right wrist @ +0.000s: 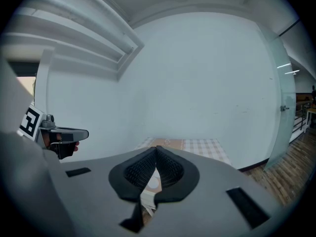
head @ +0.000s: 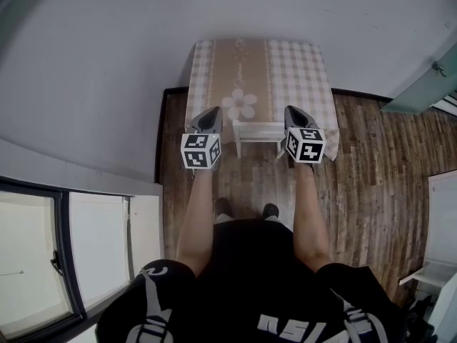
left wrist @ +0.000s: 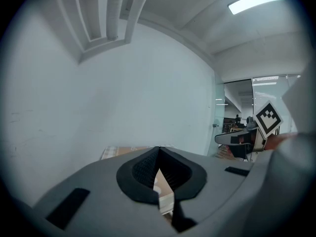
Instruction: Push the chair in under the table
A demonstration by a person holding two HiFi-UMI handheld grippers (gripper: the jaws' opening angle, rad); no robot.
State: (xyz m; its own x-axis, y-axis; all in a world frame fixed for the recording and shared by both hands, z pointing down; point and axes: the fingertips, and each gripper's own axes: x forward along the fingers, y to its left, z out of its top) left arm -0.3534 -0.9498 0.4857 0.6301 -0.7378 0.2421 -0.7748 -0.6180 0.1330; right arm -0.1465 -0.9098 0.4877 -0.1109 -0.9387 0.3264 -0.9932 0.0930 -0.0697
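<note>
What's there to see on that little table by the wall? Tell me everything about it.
The table stands against the pale wall on a wood-plank floor. A beige-and-white checked cloth covers it and hangs over its sides, hiding the legs. A plain tan strip runs down the middle, with a white flower near its front end. A white chair sits at the table's near edge.

Chair (head: 258, 131) before the table (head: 300, 63) at the wall (head: 107, 48), between left gripper (head: 212, 113) and right gripper (head: 292, 111)

Wooden plank floor (head: 371, 170), white chair (head: 258, 130) standing on it, table (head: 323, 116) against wall, checked cloth (head: 296, 66) covering it
</note>
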